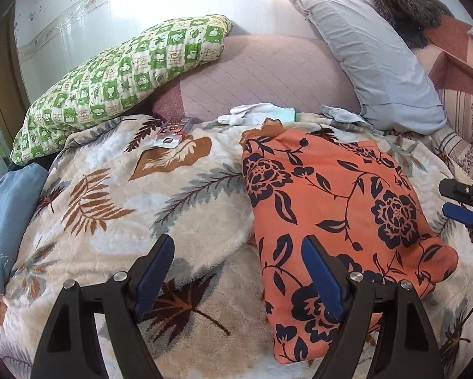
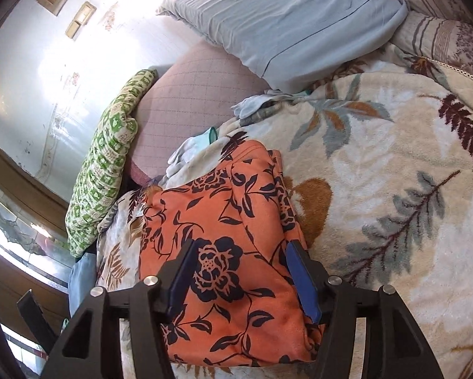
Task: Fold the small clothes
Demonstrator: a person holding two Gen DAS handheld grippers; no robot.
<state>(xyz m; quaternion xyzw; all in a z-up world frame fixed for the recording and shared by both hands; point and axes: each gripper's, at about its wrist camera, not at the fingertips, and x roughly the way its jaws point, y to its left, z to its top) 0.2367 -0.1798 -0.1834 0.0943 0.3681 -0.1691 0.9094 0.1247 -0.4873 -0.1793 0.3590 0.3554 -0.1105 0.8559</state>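
Left wrist view: left gripper (image 1: 238, 254) wide open, nothing between the pads, hanging over the leaf-print blanket (image 1: 119, 189) just left of the orange floral garment (image 1: 340, 208). Garment already a compact folded packet, lying flat on the blanket, right of centre, near edge running under the right finger. Right gripper (image 1: 457, 202) poking in at the far right edge, just beside the packet, apart from it as far as can be told. Reads as fold finished or nearly so, release step. Next move, judged: either one last smoothing press or set this piece aside and fetch the next. Pale gloves (image 1: 255, 113) lying past the far edge of the blanket, likely candidates. Small red packet (image 1: 173, 131) on the blanket, far left of the garment. Green checked pillow (image 1: 119, 79) far left, pale blue pillow (image 1: 375, 60) far right, mauve quilted mattress (image 1: 261, 75) between, white wall behind.

Right wrist view: right gripper (image 2: 239, 252) partly open, pads straddling the orange floral garment (image 2: 224, 221) but not seen pressing on it; no grip. Stacked layers visible along the packet's right edge, so several folds done. Packet centred low, on the leaf-print blanket (image 2: 394, 173). Next pick calls for reaching far, past the packet, to the gloves (image 2: 186, 154), and pinching thin cloth off plush pile without snagging the blanket. Window and wooden frame at left, bright glare on the wall.
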